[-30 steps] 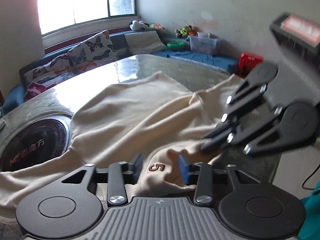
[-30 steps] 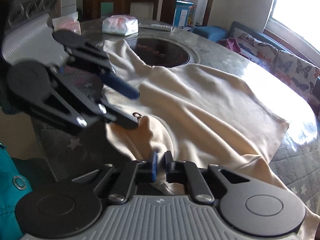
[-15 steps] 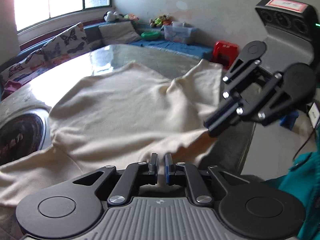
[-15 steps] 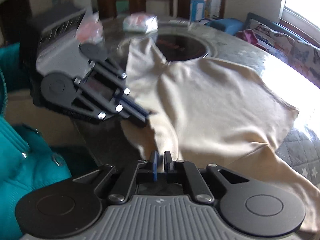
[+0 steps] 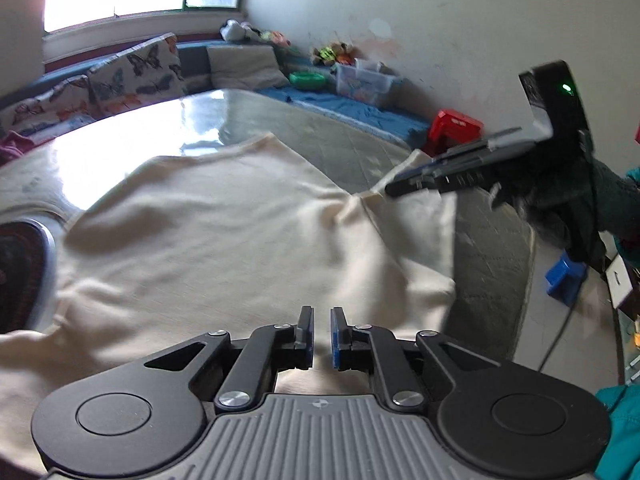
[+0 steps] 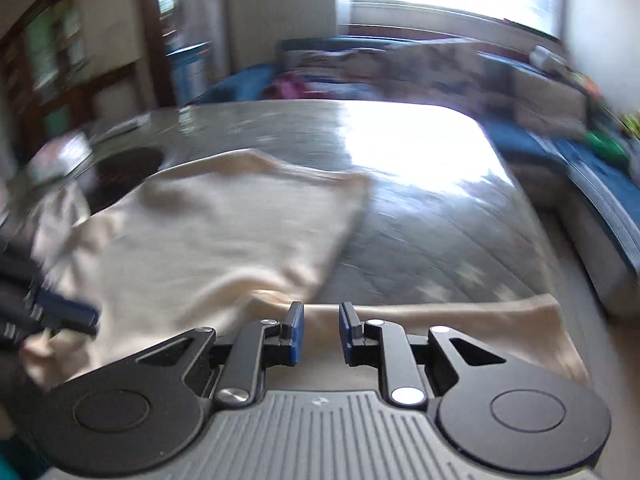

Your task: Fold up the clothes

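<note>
A cream garment [image 5: 224, 232] lies spread over the round table [image 5: 360, 148], one sleeve [image 6: 460, 320] running along the near edge. My left gripper [image 5: 322, 336] is shut on the garment's near hem, with cloth showing in the thin gap between its pads. Blurred at the left edge of the right wrist view are its fingers [image 6: 68, 310]. My right gripper [image 6: 321, 332] hangs just over the sleeve with its jaws opening and its pads off the cloth. From the left wrist view the right gripper [image 5: 394, 189] lies on its side, tips at a raised fold.
A dark round inset [image 5: 16, 272] sits in the tabletop at the left. Beyond the table runs a bench with butterfly cushions [image 5: 136, 68] and a clear box [image 5: 364, 80]. A red crate [image 5: 456, 124] and a blue stool [image 5: 564, 280] stand on the floor, right. A teal sleeve [image 5: 624, 420] is close by.
The left gripper's jaws have closed on the hem. The right gripper has swung away to the right, rolled onto its side and parted its jaws; the garment is drawn flatter.
</note>
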{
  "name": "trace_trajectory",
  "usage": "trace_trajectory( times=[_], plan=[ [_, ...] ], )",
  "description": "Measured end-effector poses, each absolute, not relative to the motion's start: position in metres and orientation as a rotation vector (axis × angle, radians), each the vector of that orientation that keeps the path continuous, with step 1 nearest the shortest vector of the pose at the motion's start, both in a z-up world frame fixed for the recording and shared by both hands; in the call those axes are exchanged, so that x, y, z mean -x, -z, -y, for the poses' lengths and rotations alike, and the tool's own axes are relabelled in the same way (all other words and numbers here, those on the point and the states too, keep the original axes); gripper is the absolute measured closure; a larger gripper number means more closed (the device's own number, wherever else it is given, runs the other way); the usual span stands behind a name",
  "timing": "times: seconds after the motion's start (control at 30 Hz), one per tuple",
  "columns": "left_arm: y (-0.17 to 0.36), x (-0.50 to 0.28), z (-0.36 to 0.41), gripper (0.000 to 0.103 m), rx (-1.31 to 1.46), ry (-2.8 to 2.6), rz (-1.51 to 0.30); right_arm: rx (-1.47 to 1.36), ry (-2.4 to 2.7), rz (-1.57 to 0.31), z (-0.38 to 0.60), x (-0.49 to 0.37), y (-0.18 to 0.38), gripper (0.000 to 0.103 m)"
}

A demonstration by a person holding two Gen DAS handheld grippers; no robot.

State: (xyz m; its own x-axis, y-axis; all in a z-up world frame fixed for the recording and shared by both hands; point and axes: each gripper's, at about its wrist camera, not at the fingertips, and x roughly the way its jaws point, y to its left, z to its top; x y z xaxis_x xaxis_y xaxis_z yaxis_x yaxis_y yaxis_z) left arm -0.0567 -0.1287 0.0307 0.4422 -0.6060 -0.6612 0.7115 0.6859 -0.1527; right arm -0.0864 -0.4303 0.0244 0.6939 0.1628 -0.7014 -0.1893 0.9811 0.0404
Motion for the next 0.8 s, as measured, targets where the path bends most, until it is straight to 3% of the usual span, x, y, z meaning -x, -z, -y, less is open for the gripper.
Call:
trace_trajectory(
  times=[0.1,0.13,0.2,0.5,0.8],
  plan=[
    [-0.026,0.06,0.135,0.093,-0.164,0.838,-0.761,0.099,-0.112,-0.792,0.449,0.086,-0.01,0.083],
    [-0.026,0.061,0.137,0.093,-0.161,0.843,-0.762,0.106,-0.089,-0.793,0.454,0.086,-0.008,0.075],
    [-0.026,0.061,0.138,0.093,-0.147,0.856,-0.772,0.112,-0.033,-0.799,0.465,0.087,-0.007,0.07],
    [-0.041,0.035,0.125,0.088,-0.145,0.781,-0.747,0.137,0.088,-0.848,0.486,0.089,-0.014,0.068],
    [-0.05,-0.06,0.091,0.054,-0.211,0.404,-0.653,0.066,-0.106,-0.751,0.449,0.079,-0.043,0.066]
  ],
)
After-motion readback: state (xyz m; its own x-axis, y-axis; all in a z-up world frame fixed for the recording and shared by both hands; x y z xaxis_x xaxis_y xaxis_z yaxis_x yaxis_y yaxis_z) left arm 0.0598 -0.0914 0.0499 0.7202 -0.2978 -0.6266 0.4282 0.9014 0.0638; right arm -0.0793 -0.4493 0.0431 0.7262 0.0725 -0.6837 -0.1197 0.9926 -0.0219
